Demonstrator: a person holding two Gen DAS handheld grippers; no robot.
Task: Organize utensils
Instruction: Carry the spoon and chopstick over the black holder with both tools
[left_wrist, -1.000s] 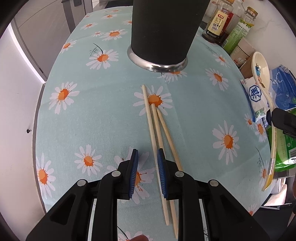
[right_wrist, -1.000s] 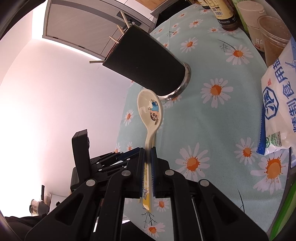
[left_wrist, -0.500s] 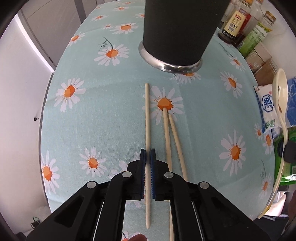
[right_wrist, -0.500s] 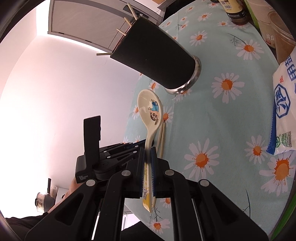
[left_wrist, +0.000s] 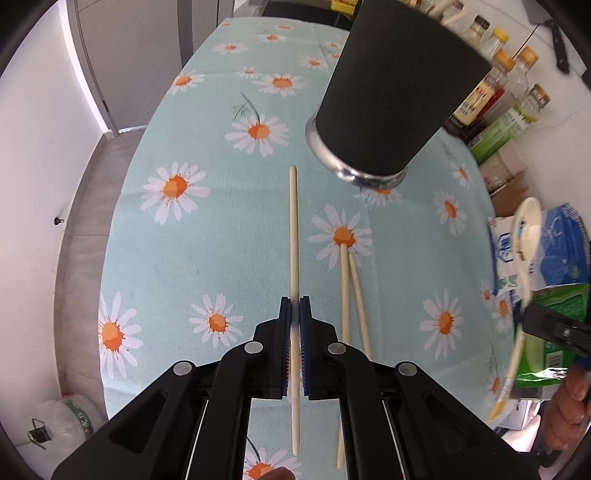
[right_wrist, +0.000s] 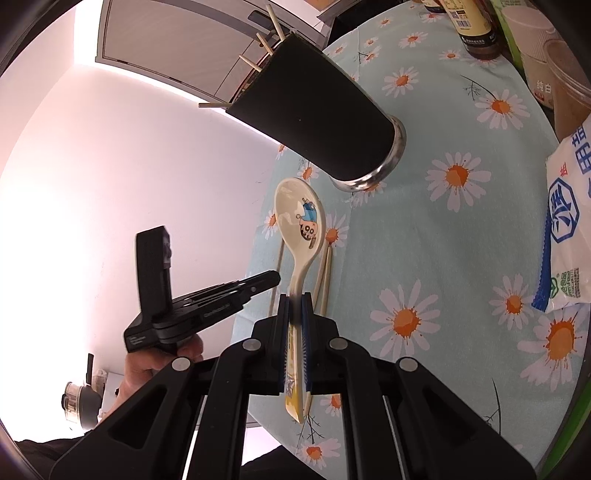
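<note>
My left gripper (left_wrist: 295, 306) is shut on a single wooden chopstick (left_wrist: 293, 229), which points away along the fingers above the daisy tablecloth (left_wrist: 207, 236). Two more chopsticks (left_wrist: 349, 295) lie on the cloth just right of it. A tall black cup (left_wrist: 391, 99) with a metal base stands beyond, with several chopsticks sticking out of its mouth (right_wrist: 258, 40). My right gripper (right_wrist: 294, 300) is shut on the handle of a cream spoon (right_wrist: 301, 225) with a cartoon print, held up in the air with its bowl towards the cup (right_wrist: 314, 118). The left gripper (right_wrist: 258, 282) shows at the left of the right wrist view.
Sauce bottles (left_wrist: 491, 92) and jars line the back right. A white and blue salt bag (right_wrist: 569, 221) and a green packet (left_wrist: 554, 325) lie at the right. The table's left edge (left_wrist: 110, 229) drops to a grey floor; a person's hand (right_wrist: 155, 362) holds the left tool.
The left gripper's jaws closed on one chopstick and lifted it away from the other two, shifting left. The right gripper kept holding the spoon almost still.
</note>
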